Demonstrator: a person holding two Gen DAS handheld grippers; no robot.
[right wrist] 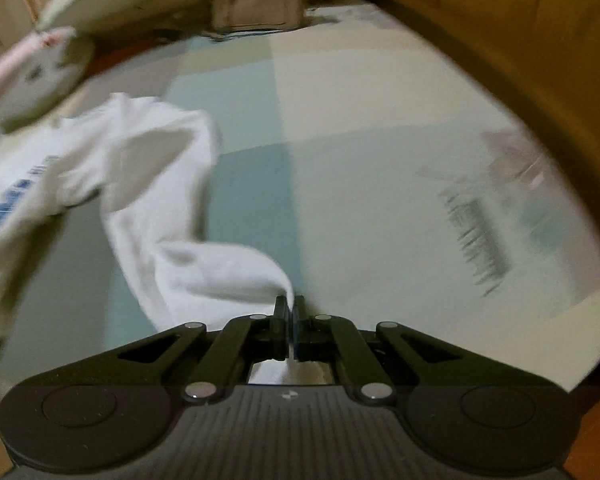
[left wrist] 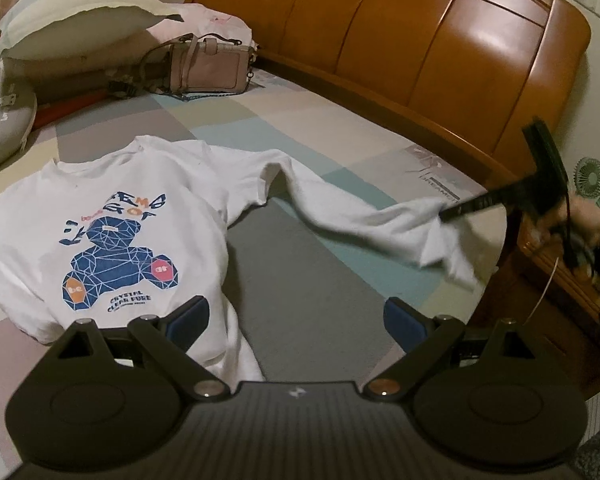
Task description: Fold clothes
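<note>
A white long-sleeved shirt (left wrist: 112,216) with a blue bear print lies face up on the bed. Its right sleeve (left wrist: 364,216) stretches out toward the bed's right edge. My right gripper (right wrist: 291,304) is shut on the sleeve cuff (right wrist: 236,268) and holds it lifted off the sheet; white cloth shows between and behind its fingers. In the left wrist view that right gripper (left wrist: 446,216) reaches in from the right, held by a hand (left wrist: 580,220). My left gripper (left wrist: 296,320) is open above the shirt's lower hem, with nothing between its blue pads (left wrist: 188,322).
A patchwork sheet (left wrist: 300,272) in grey, teal and cream covers the bed. A pink handbag (left wrist: 212,66), pillows (left wrist: 76,12) and a grey cushion (left wrist: 4,124) lie at the far end. A wooden headboard (left wrist: 440,52) runs along the right side.
</note>
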